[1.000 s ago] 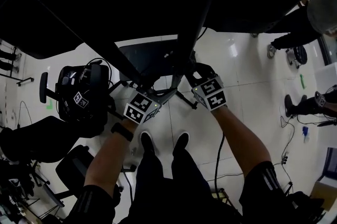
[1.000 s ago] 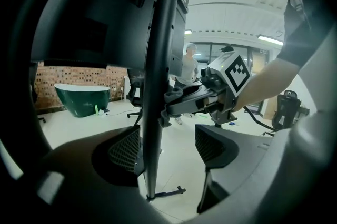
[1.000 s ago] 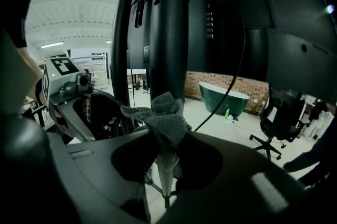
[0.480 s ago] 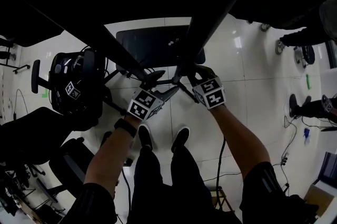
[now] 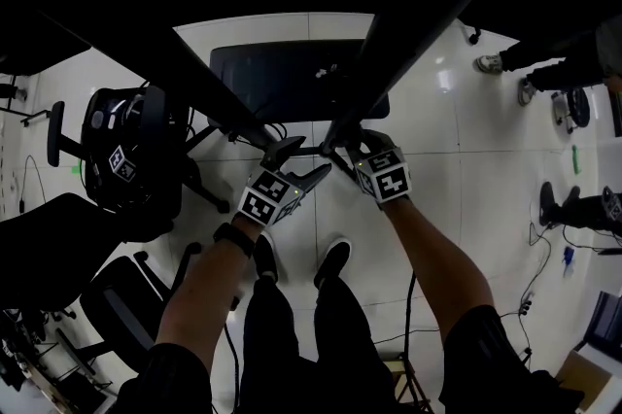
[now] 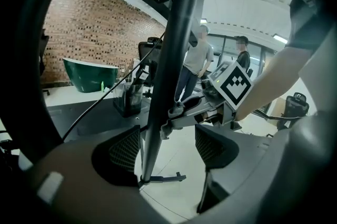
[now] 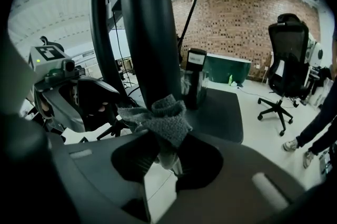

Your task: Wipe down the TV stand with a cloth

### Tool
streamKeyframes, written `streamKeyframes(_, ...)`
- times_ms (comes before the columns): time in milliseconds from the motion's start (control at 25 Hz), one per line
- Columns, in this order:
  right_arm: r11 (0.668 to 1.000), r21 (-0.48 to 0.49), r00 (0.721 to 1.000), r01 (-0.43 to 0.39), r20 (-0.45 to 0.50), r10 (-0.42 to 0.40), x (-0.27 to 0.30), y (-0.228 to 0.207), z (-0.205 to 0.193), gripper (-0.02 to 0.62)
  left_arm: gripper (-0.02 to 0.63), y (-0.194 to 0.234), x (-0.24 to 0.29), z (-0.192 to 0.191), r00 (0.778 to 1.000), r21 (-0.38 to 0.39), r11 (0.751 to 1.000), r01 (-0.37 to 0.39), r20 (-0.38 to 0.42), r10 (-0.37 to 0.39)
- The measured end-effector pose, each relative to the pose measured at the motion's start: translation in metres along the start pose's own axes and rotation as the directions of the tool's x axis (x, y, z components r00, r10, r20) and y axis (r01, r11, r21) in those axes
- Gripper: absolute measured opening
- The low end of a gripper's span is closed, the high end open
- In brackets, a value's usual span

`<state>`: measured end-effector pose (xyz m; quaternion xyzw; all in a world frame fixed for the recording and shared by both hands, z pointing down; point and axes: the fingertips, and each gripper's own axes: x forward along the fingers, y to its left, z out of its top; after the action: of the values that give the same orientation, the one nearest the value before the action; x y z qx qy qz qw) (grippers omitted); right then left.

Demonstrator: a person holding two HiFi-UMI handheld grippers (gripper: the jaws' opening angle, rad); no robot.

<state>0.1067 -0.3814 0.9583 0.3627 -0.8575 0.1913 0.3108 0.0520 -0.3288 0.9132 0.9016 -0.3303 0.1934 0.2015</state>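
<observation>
Shows right tool (image 7: pixel 166 157) clamped on grey cloth (image 7: pixel 163 118), pressed against TV stand pole (image 7: pixel 145 33) rising toward frame top; calls for strokes along that long axis. Left tool (image 6: pixel 168 146) wide, apparently straddling same pole, gripping nothing.

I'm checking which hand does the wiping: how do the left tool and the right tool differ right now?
The right tool is shut on a grey cloth; the left tool is open and holds nothing. The right tool presses its cloth against the stand's black pole; the left tool only has that pole showing between its parted jaws. Both work close together at that pole.
</observation>
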Motion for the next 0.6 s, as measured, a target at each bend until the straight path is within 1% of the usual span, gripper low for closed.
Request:
streamKeyframes(120, 1.000, 0.009, 1.000, 0.017, -0.021, -0.017, 0.011, -0.003, -0.014, 0.095, 0.351, 0.002, 0.006, -0.011, 1.000, 0.001, 1.000, -0.005, -0.009, 0.005)
streamKeyframes(200, 0.999, 0.038, 0.999, 0.026, -0.038, -0.025, 0.016, -0.004, -0.022, 0.094, 0.351, 0.007, 0.007, -0.016, 1.000, 0.003, 1.000, -0.022, -0.006, 0.022)
streamKeyframes(280, 0.998, 0.062, 0.999, 0.023, -0.030, -0.021, 0.016, -0.004, -0.024, 0.084, 0.351, 0.008, 0.007, -0.020, 1.000, -0.010, 0.999, -0.030, -0.005, 0.030)
streamKeyframes(360, 0.997, 0.069, 1.000, 0.020, -0.012, -0.020, 0.008, -0.003, -0.022, 0.077, 0.351, 0.001, 0.003, -0.018, 1.000, -0.028, 0.999, -0.023, -0.007, 0.023)
streamKeyframes(440, 0.998, 0.066, 1.000, 0.009, 0.022, -0.011, -0.008, 0.001, -0.015, 0.072, 0.351, -0.007, -0.006, -0.010, 1.000, -0.028, 0.999, -0.020, 0.004, 0.021)
streamKeyframes(600, 0.997, 0.064, 0.992, -0.032, 0.120, 0.024, -0.064, 0.021, 0.018, 0.067, 0.351, -0.033, -0.044, 0.023, 0.997, -0.017, 0.999, -0.034, 0.065, 0.035)
